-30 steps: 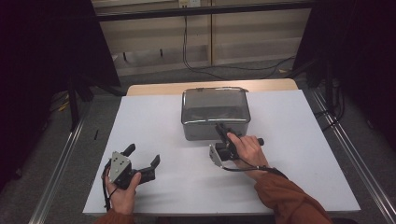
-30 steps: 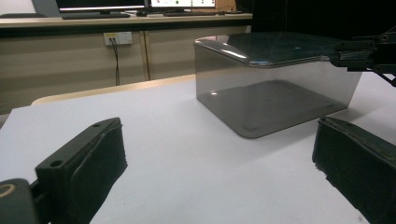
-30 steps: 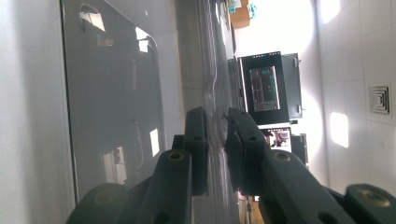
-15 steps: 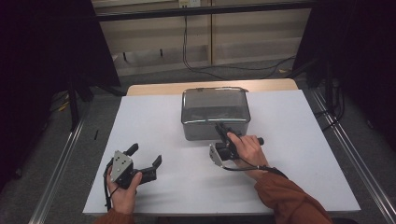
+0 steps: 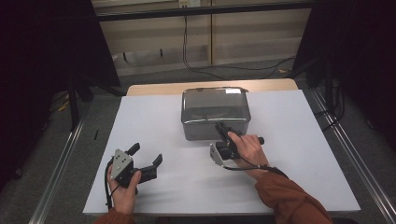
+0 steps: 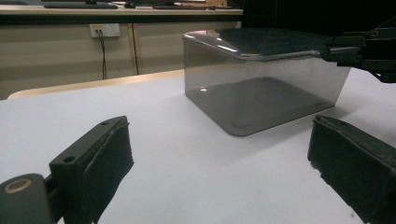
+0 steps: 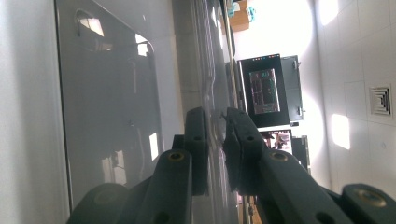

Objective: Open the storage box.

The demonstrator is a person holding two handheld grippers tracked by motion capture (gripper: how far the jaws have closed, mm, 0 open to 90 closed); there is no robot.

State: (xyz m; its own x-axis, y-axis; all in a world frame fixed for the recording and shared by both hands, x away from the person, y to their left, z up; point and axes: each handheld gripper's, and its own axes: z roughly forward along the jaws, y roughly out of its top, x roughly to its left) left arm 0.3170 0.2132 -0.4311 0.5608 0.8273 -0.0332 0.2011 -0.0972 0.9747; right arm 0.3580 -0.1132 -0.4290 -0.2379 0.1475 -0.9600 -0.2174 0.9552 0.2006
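A smoky, see-through plastic box (image 5: 205, 128) with a flat lid (image 5: 212, 102) stands at the middle back of the white table (image 5: 289, 154). My right gripper (image 5: 220, 127) reaches the box's near side, turned on its side, jaws shut on the lid's protruding edge (image 7: 212, 93). In the right gripper view the thin edge sits pinched between the pads (image 7: 198, 140), with the box wall (image 7: 112, 102) to the left. My left gripper (image 5: 147, 154) rests low at the table's front left, open, nothing between its jaws. From the left gripper (image 6: 219, 140) I see the box (image 6: 261, 88) ahead and the right gripper (image 6: 359, 49) at its lid.
A wooden tabletop strip (image 5: 154, 88) shows behind the white sheet. Metal rails (image 5: 60, 163) run along both sides of the table. Cables (image 5: 196, 65) lie on the floor beyond, below a pale wall with a socket (image 6: 105, 30).
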